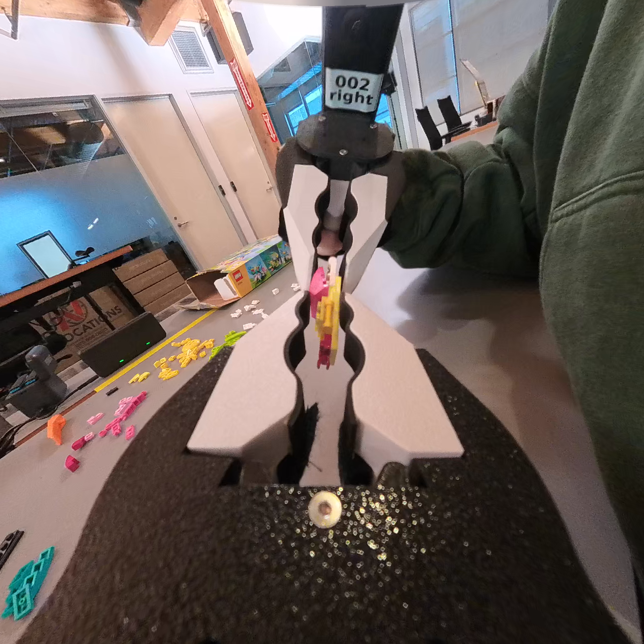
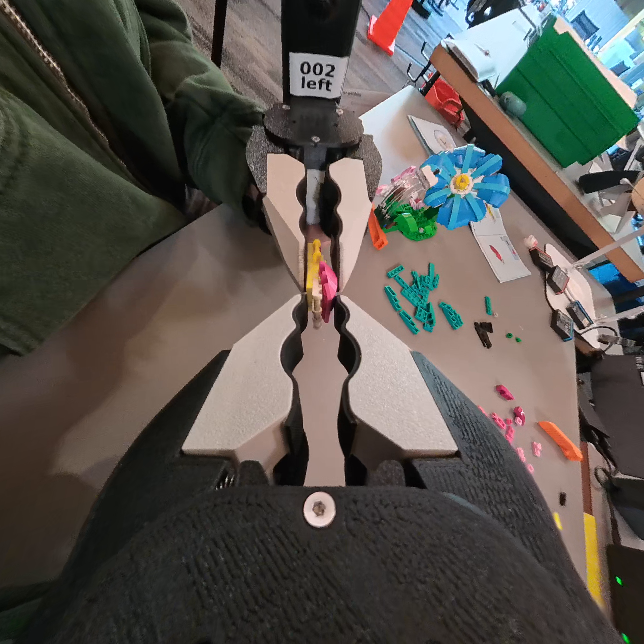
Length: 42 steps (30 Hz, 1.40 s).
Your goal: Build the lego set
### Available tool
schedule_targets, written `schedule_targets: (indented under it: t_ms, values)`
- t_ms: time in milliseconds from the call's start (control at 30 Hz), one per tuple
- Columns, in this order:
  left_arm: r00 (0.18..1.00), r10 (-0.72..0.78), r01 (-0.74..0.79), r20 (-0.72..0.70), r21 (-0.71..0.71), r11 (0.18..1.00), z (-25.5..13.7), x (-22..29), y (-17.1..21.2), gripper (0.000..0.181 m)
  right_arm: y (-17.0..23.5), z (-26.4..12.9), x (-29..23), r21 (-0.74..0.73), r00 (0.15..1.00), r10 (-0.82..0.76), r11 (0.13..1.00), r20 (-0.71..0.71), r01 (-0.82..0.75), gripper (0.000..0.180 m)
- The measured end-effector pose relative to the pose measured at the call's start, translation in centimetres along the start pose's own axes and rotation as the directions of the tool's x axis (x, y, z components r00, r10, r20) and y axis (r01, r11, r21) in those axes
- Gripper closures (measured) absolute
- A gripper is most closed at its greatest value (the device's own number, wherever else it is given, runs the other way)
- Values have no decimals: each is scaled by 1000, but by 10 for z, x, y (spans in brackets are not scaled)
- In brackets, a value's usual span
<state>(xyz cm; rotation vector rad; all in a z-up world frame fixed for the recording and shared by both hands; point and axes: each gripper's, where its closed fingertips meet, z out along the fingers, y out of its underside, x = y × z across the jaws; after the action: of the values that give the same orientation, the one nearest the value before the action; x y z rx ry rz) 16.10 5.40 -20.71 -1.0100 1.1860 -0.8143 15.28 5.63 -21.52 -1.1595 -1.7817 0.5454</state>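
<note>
A small yellow and pink lego assembly (image 1: 327, 313) hangs in the air above the grey table (image 1: 453, 313), held between two grippers that meet tip to tip. My left gripper (image 1: 326, 298) is shut on it, with most of the assembly between its fingers. My right gripper (image 2: 320, 298) is closed around the assembly's other end (image 2: 313, 268), where a small white piece (image 2: 316, 303) sticks out. The right gripper also shows from the front in the left wrist view (image 1: 327, 278), and the left gripper in the right wrist view (image 2: 321, 287).
A built blue lego flower (image 2: 460, 188) stands on a green base. Loose piles lie on the table: teal (image 2: 418, 299), pink (image 1: 118, 414), yellow (image 1: 188, 352). There is also an opened lego box (image 1: 244, 275), an instruction booklet (image 2: 498, 251), and a person's green sleeve (image 1: 488, 209). My left and right fingertips are right by each other.
</note>
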Motion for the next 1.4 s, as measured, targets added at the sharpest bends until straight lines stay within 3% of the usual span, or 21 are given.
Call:
schedule_targets:
  t_ms: [167, 400, 467, 667, 800, 900, 1100, 1400]
  values:
    - [997, 69, -69, 33, 5, 998, 2, 1, -2, 154, -2, 1, 0, -7, 1000, 3, 1000, 2, -3, 166]
    - [998, 59, -59, 23, 20, 998, -2, 0, -6, 167, -5, -1, 2, 56, 997, 77, 995, 18, -78, 165]
    - [999, 53, -53, 6, 19, 998, -2, 2, -5, 167, -7, -3, 3, 84, 997, 81, 993, 19, -83, 158]
    - [999, 36, -35, -32, 47, 998, -2, 7, -8, 166, -13, -8, -6, 146, 995, 64, 986, 79, -75, 166]
    - [999, 2, 1, -51, 57, 998, -2, 9, -8, 165, -12, -9, -8, 120, 996, 43, 991, 79, -53, 167]
    - [999, 5, -3, -43, 50, 999, 0, 9, -7, 155, -14, -10, -10, 117, 996, 35, 992, 86, -45, 168]
    - [996, 88, -87, -30, 45, 995, 0, 12, -8, 165, -13, -8, -12, 108, 995, 32, 993, 96, -43, 168]
    - [992, 126, -126, -1, 5, 992, 0, 9, -4, 166, -12, -7, -10, 106, 996, 40, 993, 83, -49, 168]
